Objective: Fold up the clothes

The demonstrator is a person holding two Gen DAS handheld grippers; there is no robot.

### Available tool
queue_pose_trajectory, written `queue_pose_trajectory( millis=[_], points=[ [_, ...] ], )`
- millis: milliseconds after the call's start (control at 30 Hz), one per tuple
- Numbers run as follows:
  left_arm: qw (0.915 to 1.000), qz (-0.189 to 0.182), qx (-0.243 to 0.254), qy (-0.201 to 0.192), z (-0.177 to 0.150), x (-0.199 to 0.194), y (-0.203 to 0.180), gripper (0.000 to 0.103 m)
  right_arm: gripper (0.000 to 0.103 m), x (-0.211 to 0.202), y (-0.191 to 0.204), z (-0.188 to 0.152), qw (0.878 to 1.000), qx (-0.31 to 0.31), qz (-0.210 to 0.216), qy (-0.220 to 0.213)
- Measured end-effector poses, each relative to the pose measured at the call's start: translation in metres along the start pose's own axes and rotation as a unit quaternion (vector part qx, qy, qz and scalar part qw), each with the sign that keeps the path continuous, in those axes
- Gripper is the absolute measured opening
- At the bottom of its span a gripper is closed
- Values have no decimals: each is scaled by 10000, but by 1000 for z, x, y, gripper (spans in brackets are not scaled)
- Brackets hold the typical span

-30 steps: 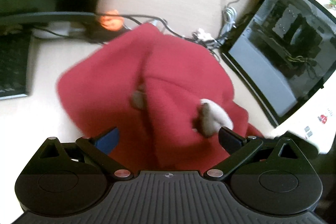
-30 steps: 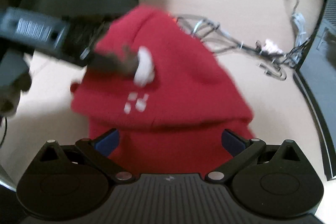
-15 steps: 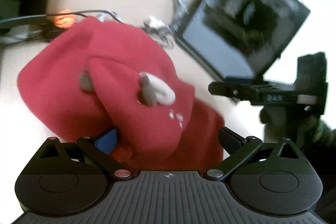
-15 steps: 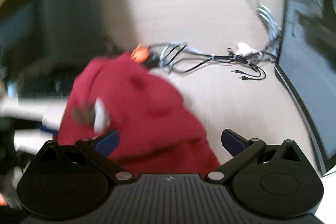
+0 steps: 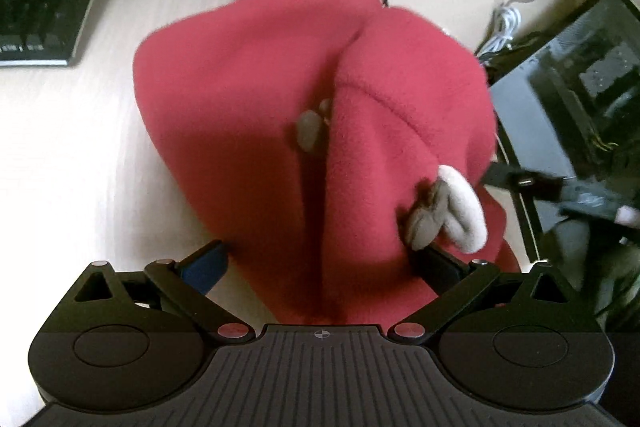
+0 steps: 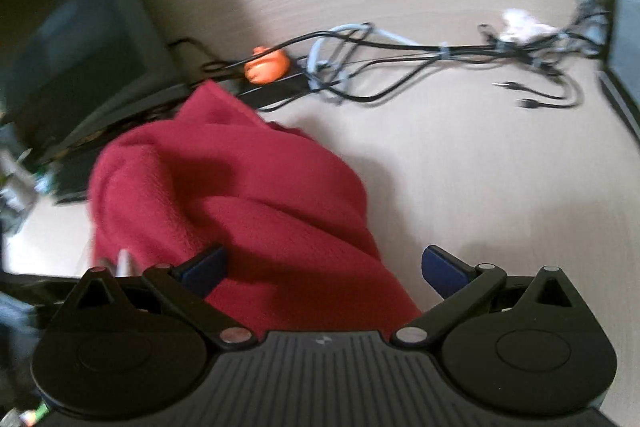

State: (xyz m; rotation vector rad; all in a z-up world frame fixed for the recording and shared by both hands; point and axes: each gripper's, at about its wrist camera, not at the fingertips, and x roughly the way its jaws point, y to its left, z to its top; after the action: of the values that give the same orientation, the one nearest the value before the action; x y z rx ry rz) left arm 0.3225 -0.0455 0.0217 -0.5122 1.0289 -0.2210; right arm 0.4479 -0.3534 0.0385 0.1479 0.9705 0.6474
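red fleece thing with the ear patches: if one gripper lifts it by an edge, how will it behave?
The red fleece garment lies in soft rounded folds, so it will probably droop rather than hold shape. Its fuzzy nap suggests decent grip for the left tongs. The sewn-on beige ear may flop or snag.

No words, numbers or signs can be read here. The keyboard [image 5: 36, 7] keys are too blurry, and the red clothing [image 5: 304, 131] shows no letters at all.

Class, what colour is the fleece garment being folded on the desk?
Red: the fleece garment shows best in the left wrist view.
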Motion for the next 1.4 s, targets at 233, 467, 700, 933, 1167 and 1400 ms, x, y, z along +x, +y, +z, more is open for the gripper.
queue_pose_trajectory(
  millis=[233,467,700,933,1167,1400],
  points=[
    [9995,-52,-261,163,1,12,8,103,103,35,-33,24,9940,35,889,642],
    [9982,-207,-505,248,7,24,15,103,103,77,-69,30,9710,616,2046,1071],
    [9981,-262,-467,299,15,31,11,103,103,83,-66,28,9567,625,2567,1218],
    [9991,-278,-168,271,25,38,3,103,103,75,-62,8,9554,1051,2586,968],
    [9952,-528,675,478,48,57,-20,103,103,32,-67,-32,9598,1885,2079,101],
    [9829,-892,1430,738,61,87,-50,103,103,-10,-73,-77,9501,2697,1438,-625]
  ],
)
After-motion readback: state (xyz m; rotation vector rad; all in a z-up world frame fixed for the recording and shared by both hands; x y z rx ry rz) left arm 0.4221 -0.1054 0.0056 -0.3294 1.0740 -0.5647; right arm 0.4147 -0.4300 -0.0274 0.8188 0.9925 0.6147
